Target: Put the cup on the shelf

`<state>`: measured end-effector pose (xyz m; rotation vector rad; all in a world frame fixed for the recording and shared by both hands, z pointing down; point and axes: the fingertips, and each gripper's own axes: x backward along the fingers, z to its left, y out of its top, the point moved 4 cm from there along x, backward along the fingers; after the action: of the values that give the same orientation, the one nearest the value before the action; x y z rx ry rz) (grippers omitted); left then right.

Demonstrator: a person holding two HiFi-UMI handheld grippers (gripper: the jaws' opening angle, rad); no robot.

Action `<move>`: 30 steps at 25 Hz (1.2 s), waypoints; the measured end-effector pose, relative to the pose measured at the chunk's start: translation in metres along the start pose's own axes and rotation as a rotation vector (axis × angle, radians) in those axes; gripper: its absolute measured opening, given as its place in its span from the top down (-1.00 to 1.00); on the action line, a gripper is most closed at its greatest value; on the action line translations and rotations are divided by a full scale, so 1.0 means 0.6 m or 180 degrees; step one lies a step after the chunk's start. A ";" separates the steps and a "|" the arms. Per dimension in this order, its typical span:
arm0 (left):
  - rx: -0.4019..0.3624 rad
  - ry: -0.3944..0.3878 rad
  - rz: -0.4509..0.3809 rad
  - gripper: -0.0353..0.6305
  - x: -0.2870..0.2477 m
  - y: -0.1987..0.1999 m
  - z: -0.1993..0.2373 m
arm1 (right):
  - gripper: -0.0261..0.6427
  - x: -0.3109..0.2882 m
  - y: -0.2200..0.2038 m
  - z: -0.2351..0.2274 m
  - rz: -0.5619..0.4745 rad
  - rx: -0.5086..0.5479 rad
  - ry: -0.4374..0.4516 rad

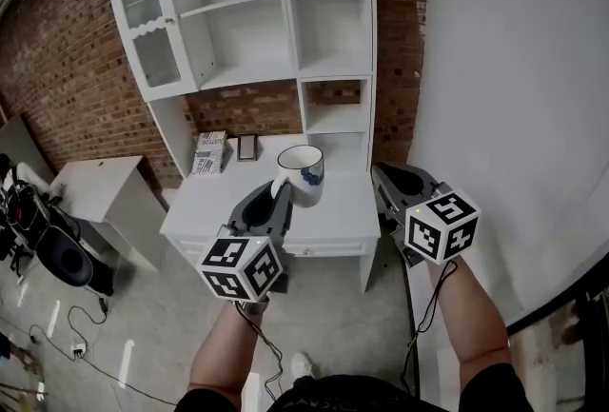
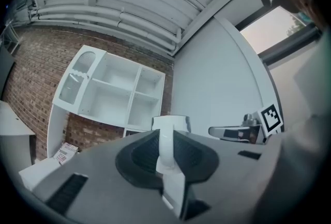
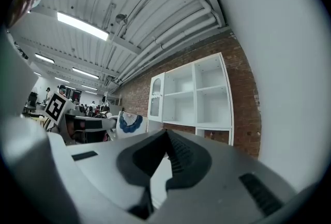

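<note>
A white cup (image 1: 301,174) with a blue pattern hangs over the white desk (image 1: 228,201), below the white shelf unit (image 1: 282,20). My left gripper (image 1: 278,198) is shut on the cup's handle (image 2: 165,146), with the cup body (image 2: 171,123) just beyond the jaws. The shelf unit (image 2: 111,96) stands ahead and to the left in the left gripper view. My right gripper (image 1: 392,178) hovers beside the desk's right end, jaws together and nothing in them (image 3: 166,137). The right gripper view shows the cup (image 3: 129,123) at its left and the shelf unit (image 3: 192,99) ahead.
A printed box (image 1: 210,151) and a small frame (image 1: 247,147) stand at the back of the desk. The shelf unit's left bay has a glass door (image 1: 145,28). A grey table (image 1: 100,189) and floor cables are at left. A white wall panel (image 1: 504,68) rises at right.
</note>
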<state>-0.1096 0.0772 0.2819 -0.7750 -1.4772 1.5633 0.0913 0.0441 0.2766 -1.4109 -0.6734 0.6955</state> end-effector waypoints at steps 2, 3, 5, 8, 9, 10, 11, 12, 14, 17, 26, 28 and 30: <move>0.0009 -0.0008 -0.0003 0.72 -0.004 0.002 0.006 | 0.92 -0.007 0.001 -0.003 0.0010 -0.0029 -0.0009; 0.0013 -0.0013 -0.0004 0.72 -0.007 0.003 0.010 | 0.92 -0.011 0.002 -0.005 0.0016 -0.0043 -0.0014; 0.0017 -0.0028 -0.0002 0.72 -0.014 0.005 0.017 | 0.92 -0.020 0.004 -0.009 0.0030 -0.0063 -0.0023; 0.0035 -0.0042 -0.0004 0.72 -0.022 0.006 0.031 | 0.92 -0.035 0.005 -0.013 0.0047 -0.0083 -0.0046; 0.0042 -0.0044 -0.0006 0.71 -0.025 0.007 0.037 | 0.92 -0.041 0.006 -0.014 0.0051 -0.0090 -0.0052; 0.0047 -0.0048 -0.0007 0.71 -0.028 0.008 0.042 | 0.92 -0.047 0.007 -0.014 0.0056 -0.0094 -0.0058; 0.0049 -0.0056 -0.0008 0.71 -0.031 0.010 0.048 | 0.92 -0.053 0.007 -0.014 0.0060 -0.0095 -0.0063; 0.0050 -0.0064 -0.0007 0.72 -0.034 0.011 0.054 | 0.92 -0.059 0.008 -0.014 0.0065 -0.0096 -0.0068; 0.0055 -0.0079 -0.0006 0.71 -0.042 0.012 0.067 | 0.92 -0.074 0.007 -0.015 0.0069 -0.0103 -0.0082; 0.0061 -0.0098 -0.0004 0.72 -0.055 0.013 0.090 | 0.92 -0.098 0.006 -0.020 0.0069 -0.0118 -0.0110; 0.0068 -0.0226 0.0013 0.72 -0.098 0.019 0.165 | 0.92 -0.178 0.009 -0.027 0.0049 -0.0145 -0.0232; 0.0072 -0.0256 0.0004 0.71 -0.105 0.023 0.185 | 0.92 -0.197 0.011 -0.024 0.0047 -0.0146 -0.0263; 0.0066 -0.0292 -0.0007 0.71 -0.112 0.029 0.204 | 0.92 -0.216 0.013 -0.022 0.0043 -0.0144 -0.0298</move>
<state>-0.1874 -0.0396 0.2724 -0.6976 -1.5245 1.6290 0.0190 -0.0641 0.2673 -1.4322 -0.7577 0.7647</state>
